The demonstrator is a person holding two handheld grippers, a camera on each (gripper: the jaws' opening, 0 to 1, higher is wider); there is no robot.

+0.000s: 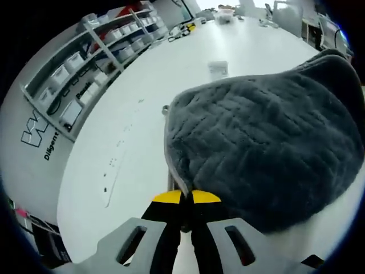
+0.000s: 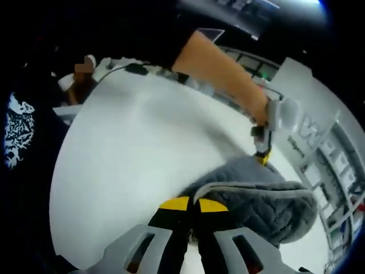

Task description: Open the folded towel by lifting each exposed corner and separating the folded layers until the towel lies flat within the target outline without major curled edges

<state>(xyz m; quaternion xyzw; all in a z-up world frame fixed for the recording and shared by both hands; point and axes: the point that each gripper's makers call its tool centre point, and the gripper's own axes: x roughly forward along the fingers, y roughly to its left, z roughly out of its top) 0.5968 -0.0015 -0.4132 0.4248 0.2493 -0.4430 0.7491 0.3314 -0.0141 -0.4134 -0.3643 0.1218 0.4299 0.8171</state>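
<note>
Yellow-tipped left gripper point(image 1: 186, 198) pinched shut on the pale hem of the grey towel point(image 1: 268, 142), cloth lifted and billowing above the white table point(image 1: 114, 148). Right gripper point(image 2: 194, 204) likewise clamped on another edge of the same towel, folds bunched just past its tips; opposite gripper seen beyond, gripping the far side under a bare forearm point(image 2: 228, 68)

Towel held between both grippers, off the table in the middle, not yet flat; no target outline made out in either view

Likely trouble: thin hem slipping from the narrow tips if pulled apart too hard, or uneven pull leaving a layer doubled under and an edge curled once lowered

Shelving point(image 1: 85, 63) beside the table carrying rows of white bins point(image 1: 60, 74), contents too small to tell; small clear box point(image 1: 218, 68) further along the table, contents unclear
</note>
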